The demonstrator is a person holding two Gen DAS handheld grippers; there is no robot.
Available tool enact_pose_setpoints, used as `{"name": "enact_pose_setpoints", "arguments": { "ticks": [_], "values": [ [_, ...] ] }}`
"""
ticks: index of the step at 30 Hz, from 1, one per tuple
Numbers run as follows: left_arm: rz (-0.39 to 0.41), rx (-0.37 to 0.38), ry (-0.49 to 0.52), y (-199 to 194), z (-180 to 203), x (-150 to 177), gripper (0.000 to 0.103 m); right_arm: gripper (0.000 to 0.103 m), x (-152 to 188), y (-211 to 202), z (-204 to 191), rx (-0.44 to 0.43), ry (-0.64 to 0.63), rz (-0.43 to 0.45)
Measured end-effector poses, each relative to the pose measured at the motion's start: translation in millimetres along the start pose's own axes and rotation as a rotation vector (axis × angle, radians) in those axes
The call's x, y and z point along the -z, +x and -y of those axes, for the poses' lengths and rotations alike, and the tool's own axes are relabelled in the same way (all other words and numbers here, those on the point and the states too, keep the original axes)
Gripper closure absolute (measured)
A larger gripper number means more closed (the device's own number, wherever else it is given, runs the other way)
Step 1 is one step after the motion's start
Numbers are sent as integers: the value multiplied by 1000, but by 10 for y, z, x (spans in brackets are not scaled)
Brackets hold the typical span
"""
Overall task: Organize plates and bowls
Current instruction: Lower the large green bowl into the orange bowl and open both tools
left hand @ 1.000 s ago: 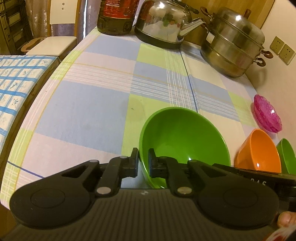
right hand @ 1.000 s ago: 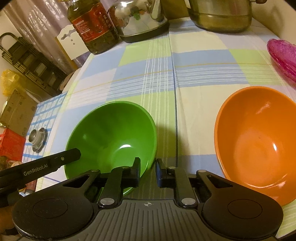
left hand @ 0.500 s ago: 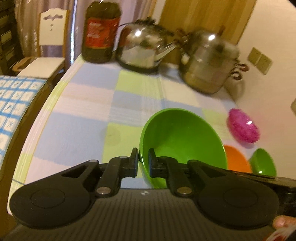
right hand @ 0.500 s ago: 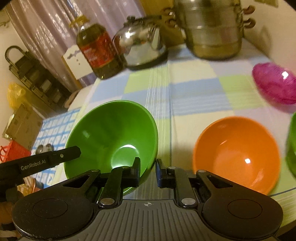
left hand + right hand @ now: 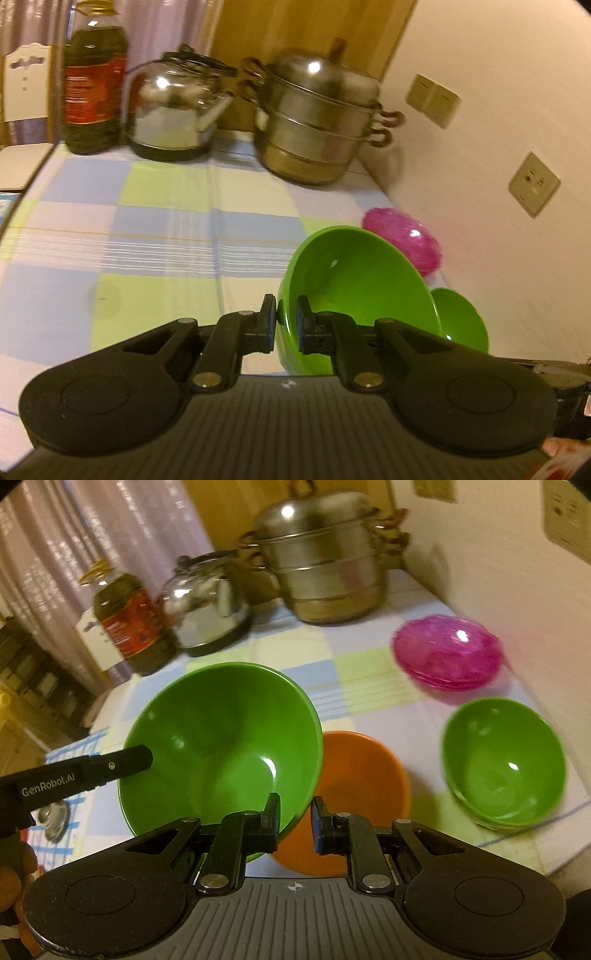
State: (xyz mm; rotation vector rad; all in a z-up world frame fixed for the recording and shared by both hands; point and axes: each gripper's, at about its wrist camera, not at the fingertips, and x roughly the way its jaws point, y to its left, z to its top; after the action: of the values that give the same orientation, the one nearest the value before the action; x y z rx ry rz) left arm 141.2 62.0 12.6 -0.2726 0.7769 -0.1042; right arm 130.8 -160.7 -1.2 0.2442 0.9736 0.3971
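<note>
Checked tablecloth (image 5: 155, 236) farther below the now-lifted large green bowl (image 5: 354, 288).

Home kitchen: kettle (image 5: 173, 110), steamer pot (image 5: 317, 122).

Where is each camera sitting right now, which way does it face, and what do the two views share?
Left wrist: on the left gripper, looking down across the checked table toward the wall; its fingers clamp the big green bowl's rim.
Right wrist: on the right gripper, facing kettle and steamer pot; its fingers clamp that bowl's opposite rim above the orange bowl; the left gripper enters from the left.
Shared: big green bowl, small green bowl, pink dishes.
</note>
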Motion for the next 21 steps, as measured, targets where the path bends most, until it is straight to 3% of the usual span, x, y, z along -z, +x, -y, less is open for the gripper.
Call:
{"name": "enact_pose_setpoints", "arguments": {
  "ticks": [9,21],
  "values": [
    [-61,40,25,410,183,109,94,86,48,119,402,53,43,-20],
    [-122,8,34,742,207,325,94,86,87,342,600,76,39,-45]
  ]
}}
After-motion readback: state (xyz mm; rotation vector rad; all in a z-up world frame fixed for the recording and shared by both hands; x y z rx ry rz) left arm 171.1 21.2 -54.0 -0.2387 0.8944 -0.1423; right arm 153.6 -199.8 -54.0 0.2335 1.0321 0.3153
